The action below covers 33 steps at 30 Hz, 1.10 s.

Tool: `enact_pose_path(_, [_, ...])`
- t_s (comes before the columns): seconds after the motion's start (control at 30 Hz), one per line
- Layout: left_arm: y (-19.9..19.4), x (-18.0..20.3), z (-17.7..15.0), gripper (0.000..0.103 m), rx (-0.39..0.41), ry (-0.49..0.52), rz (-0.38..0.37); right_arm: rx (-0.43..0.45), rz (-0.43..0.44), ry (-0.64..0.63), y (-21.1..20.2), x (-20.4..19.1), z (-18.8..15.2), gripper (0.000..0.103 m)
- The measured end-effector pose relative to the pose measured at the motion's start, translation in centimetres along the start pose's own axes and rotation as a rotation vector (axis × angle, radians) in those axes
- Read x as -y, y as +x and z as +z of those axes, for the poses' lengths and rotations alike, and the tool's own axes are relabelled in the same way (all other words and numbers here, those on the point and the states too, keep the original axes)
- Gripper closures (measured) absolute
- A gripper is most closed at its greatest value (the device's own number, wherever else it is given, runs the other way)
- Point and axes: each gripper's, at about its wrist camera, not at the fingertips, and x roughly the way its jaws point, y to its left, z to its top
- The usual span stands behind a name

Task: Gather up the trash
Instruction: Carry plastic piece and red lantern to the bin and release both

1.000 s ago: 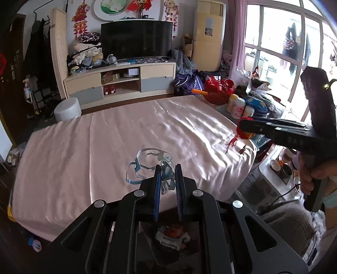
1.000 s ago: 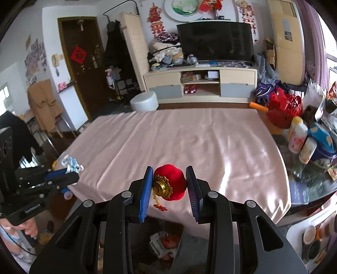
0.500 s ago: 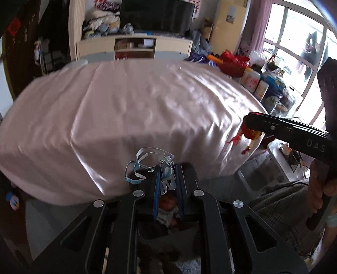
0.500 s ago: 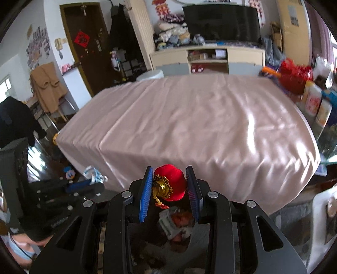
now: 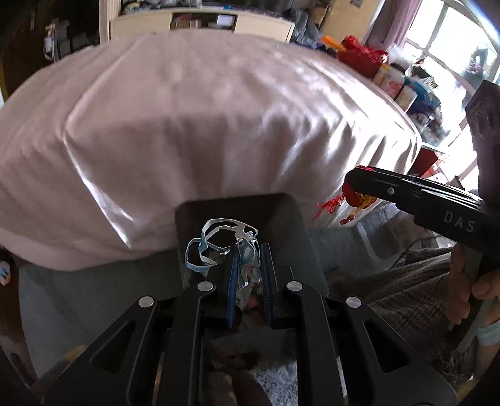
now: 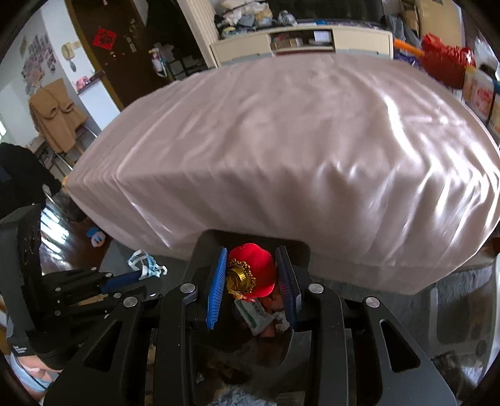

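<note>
From my feed the big thing is the table under a shiny pink cloth [image 6: 297, 150] that hangs down over the near edge. Behind it there's a cream TV cabinet [image 6: 312, 39] with clothes [image 6: 250, 14] piled on top. A dark door [image 6: 109, 47] on the left has a red diamond sticker [image 6: 104, 38], and a tan coat [image 6: 57, 115] hangs nearby. Off the table's right end I can see a red basket [image 6: 447, 61] and some white bottles [image 5: 395, 84] (labels too blurry to read). Bright window [image 5: 462, 40] on that side. A little blue toy [image 6: 95, 239] lies on the dark floor, and a grey rug [image 6: 462, 299] shows lower right.
</note>
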Motion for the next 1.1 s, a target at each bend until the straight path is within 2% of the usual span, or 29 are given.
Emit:
enact_pose_path(0.1, [1.2,0.0,-0.4,0.090,-0.046,-0.005,-0.011,-0.033,0.004,-0.006,1.0,-0.3,-0.5,0.070])
enact_pose_path(0.2, [1.8,0.2,-0.6,0.090,-0.067,0.001,-0.024,-0.039,-0.040,-0.050,1.3,-1.0,-0.7,0.070])
enact_pose_path(0.63, [2.0,0.1,-0.5,0.088,-0.079,-0.014,-0.029,-0.054,-0.011,-0.026,1.8,-0.7,-0.3,0.069])
enact_pose_path(0.7, [2.0,0.0,-0.5,0.084,-0.080,-0.017,-0.027,-0.053,-0.013,-0.023,1.8,-0.5,-0.3,0.069])
enact_pose_path(0.77, [1.9,0.0,-0.4,0.078,-0.076,-0.019,-0.024,-0.054,-0.014,-0.019,1.8,-0.4,-0.3,0.065])
enact_pose_path(0.83, [1.8,-0.1,-0.4,0.072,-0.071,-0.020,-0.021,-0.047,-0.018,-0.012,1.8,-0.2,-0.3,0.055])
enact_pose_path(0.93, [1.6,-0.2,-0.3,0.065,-0.059,-0.023,-0.016,-0.037,-0.027,-0.006,1.6,0.0,-0.2,0.051])
enact_pose_path(0.97, [1.4,-0.2,-0.3,0.061,-0.052,-0.021,-0.008,-0.032,-0.032,-0.001,1.5,0.1,-0.2,0.047])
enact_pose_path(1.03, [1.1,-0.1,-0.2,0.054,-0.040,-0.015,0.009,-0.016,-0.042,0.012,1.3,0.4,-0.1,0.031])
enact_pose_path(1.07, [0.9,-0.1,-0.1,0.048,-0.029,-0.013,0.019,-0.010,-0.045,0.018,1.1,0.5,-0.1,0.028])
enact_pose_path(1.1, [0.6,-0.1,-0.1,0.040,-0.019,-0.011,0.026,0.000,-0.050,0.025,0.9,0.7,-0.1,0.020])
